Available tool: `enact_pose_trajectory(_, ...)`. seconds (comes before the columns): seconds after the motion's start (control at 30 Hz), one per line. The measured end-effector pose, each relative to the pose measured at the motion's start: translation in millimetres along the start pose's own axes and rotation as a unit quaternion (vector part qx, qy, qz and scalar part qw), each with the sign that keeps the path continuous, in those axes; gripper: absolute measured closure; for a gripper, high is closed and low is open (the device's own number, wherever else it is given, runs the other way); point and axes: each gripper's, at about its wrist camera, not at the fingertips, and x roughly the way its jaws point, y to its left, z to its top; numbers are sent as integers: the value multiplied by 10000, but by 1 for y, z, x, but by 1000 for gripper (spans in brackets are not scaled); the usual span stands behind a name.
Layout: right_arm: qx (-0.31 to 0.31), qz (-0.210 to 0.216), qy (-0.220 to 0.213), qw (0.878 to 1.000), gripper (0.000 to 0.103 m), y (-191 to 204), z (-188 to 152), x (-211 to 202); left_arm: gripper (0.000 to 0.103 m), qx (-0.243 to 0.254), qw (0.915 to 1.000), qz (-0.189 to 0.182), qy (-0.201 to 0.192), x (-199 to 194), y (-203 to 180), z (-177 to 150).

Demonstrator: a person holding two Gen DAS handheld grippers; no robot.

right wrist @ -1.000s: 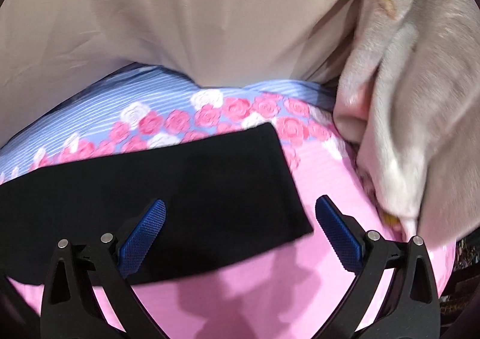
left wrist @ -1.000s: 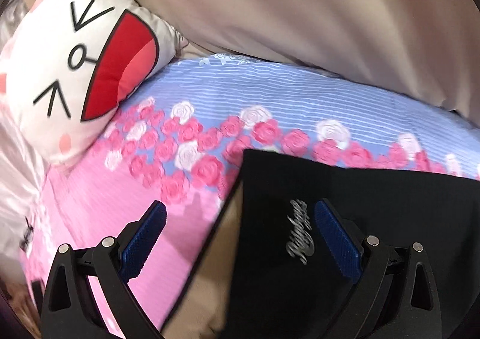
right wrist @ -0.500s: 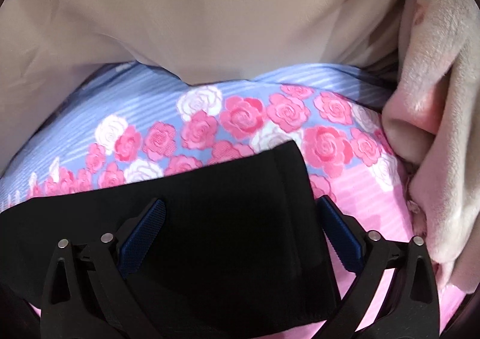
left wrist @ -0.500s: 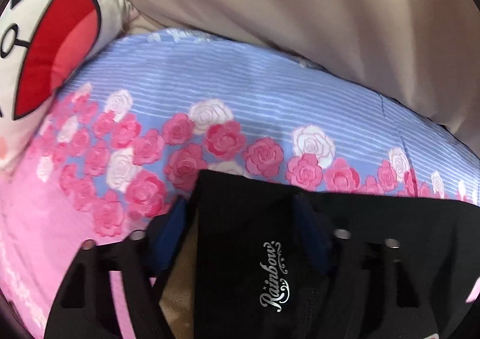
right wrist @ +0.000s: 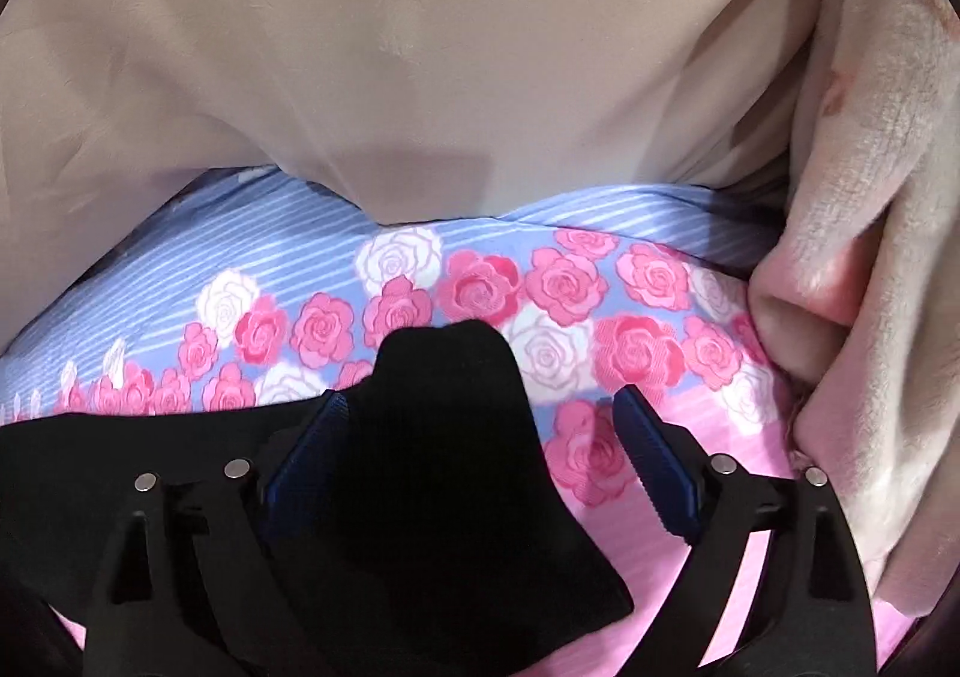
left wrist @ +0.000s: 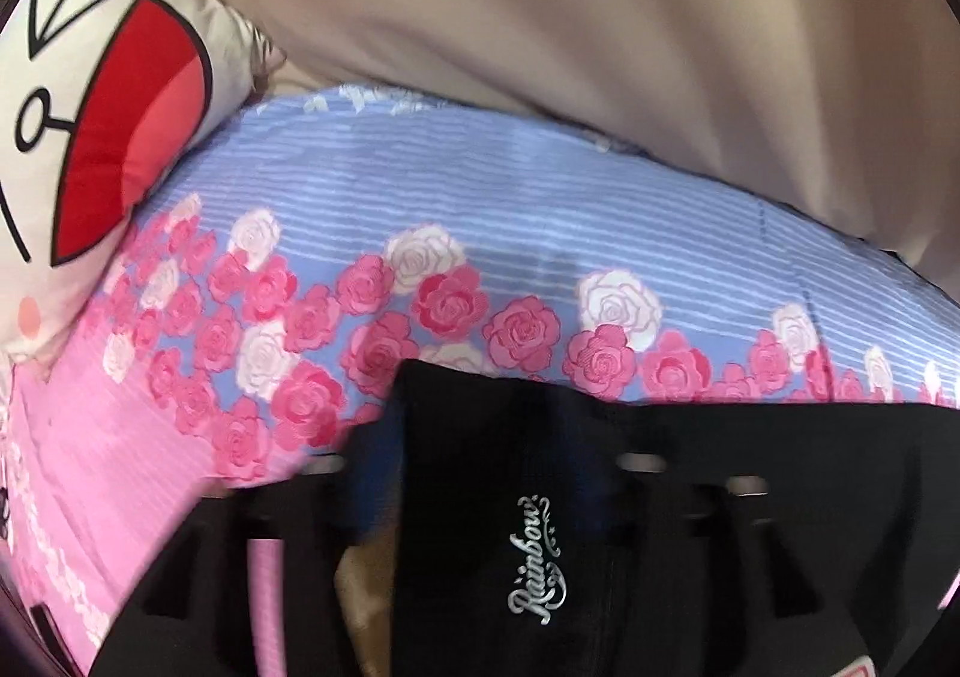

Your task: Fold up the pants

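Matt black knit pants (right wrist: 444, 473) are lying on smooth printed cotton bedsheet (left wrist: 540, 209); a fuzzy fleece blanket (right wrist: 888, 233) is bunching alongside.

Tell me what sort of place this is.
Most likely a bedroom, on a bed: a rose-printed pink and blue bedsheet, a white cartoon-face pillow, and a fluffy pinkish blanket beside black pants.

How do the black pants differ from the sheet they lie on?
The pants are plain black with one small silver script logo; the sheet is striped blue and pink with roses. The pants hump up at one end; the sheet lies flat. Both are soft cloth.
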Motion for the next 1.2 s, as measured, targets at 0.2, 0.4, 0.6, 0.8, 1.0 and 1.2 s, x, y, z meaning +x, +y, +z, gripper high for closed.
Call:
enact_pose_trajectory(0.2, -29, 345, -156, 9993, 87, 9, 8, -7, 83, -139, 9998, -67, -155, -3, 2, 8)
enact_pose_trajectory(0.4, -73, 766, -917, 9928, 89, 23, 8, -82, 83, -467, 9897, -912, -997, -96, 35, -1)
enact_pose_trajectory(0.6, -285, 1348, -1708, 9756, 89, 9, -35, -201, 83, -60, 9719, -1431, -1870, -216, 50, -58)
enact_pose_trajectory(0.8, -605, 1490, -2104, 9643, 89, -29, -124, -269, 82, 121, 9618, -1637, -2193, -272, 82, -156)
enact_pose_trajectory(1.0, -528, 1165, -1255, 9838, 89, -82, -217, -220, 81, 63, 9852, -1092, -1318, -219, 106, -239)
enact_pose_trajectory(1.2, -259, 1228, -839, 9885, 84, -104, -267, -196, 81, -129, 9956, -676, -633, -161, 116, -279)
